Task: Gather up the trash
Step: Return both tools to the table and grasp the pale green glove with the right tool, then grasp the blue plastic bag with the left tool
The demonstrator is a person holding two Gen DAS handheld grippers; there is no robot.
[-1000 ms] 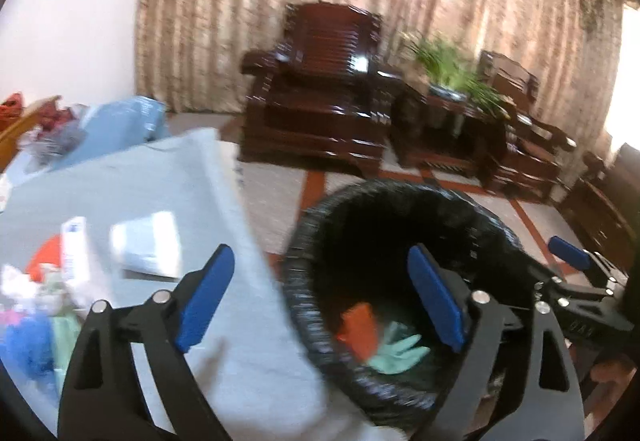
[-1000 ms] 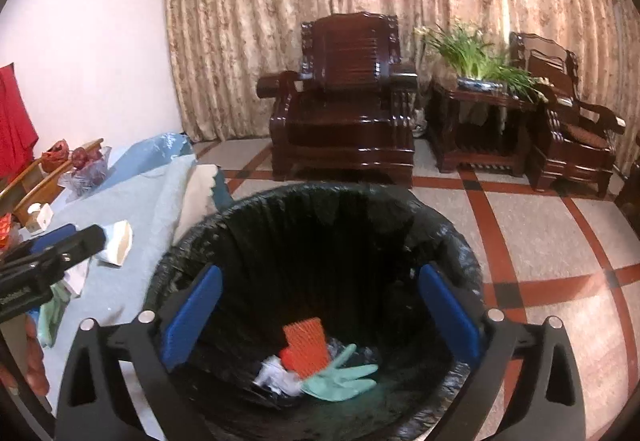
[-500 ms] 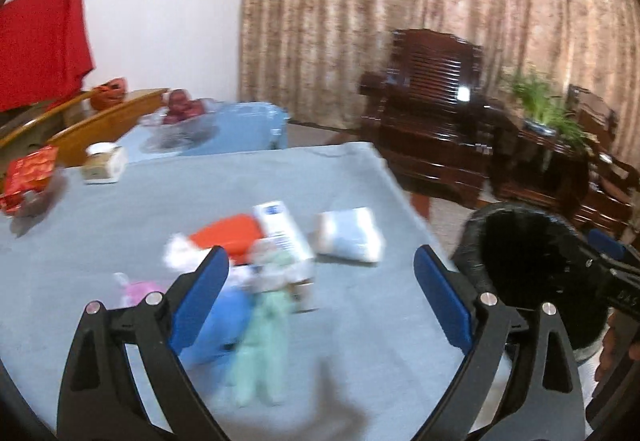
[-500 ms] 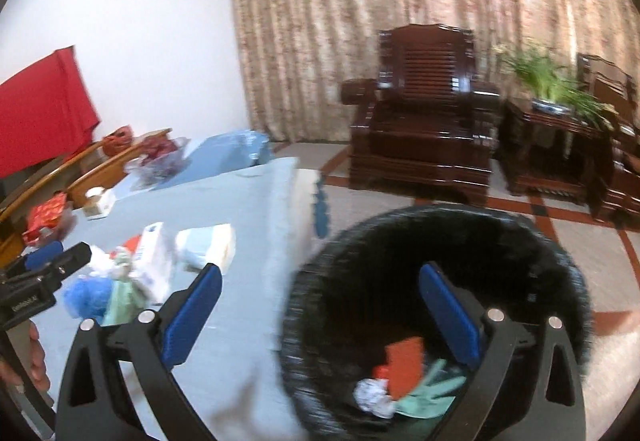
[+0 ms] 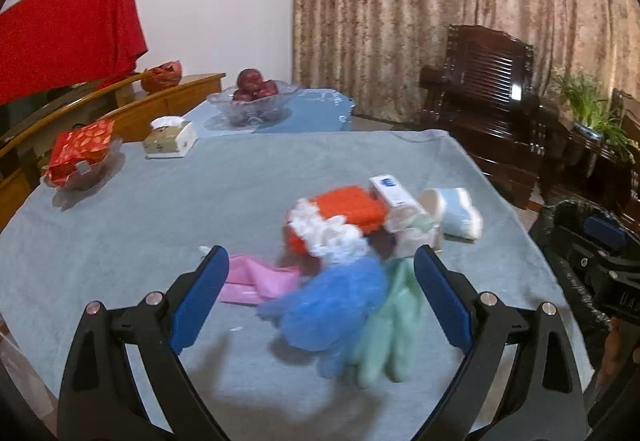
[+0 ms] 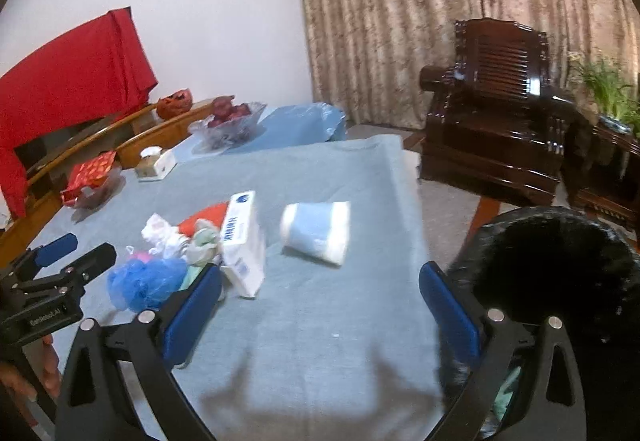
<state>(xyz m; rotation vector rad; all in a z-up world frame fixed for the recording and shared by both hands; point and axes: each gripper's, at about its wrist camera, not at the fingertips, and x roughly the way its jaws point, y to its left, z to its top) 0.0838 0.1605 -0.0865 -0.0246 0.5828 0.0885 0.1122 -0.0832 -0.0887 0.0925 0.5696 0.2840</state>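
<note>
A pale green glove [image 5: 390,315], limp and blurred, is laid fingers toward the tabletop's [image 5: 160,209] near edge. Both the left gripper [image 5: 320,297] and right gripper [image 6: 320,305] are spread, empty.

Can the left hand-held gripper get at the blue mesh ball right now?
Probably yes. The left hand-held gripper is open with the blue mesh ball lying just ahead between its fingers, and nothing sits on top of it. A green glove lies against it and could get pinched too.

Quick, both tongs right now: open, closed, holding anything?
Left tongs: open, empty, above the blue mesh puff.
Right tongs: open, empty, over the table beside the trash bin.
</note>
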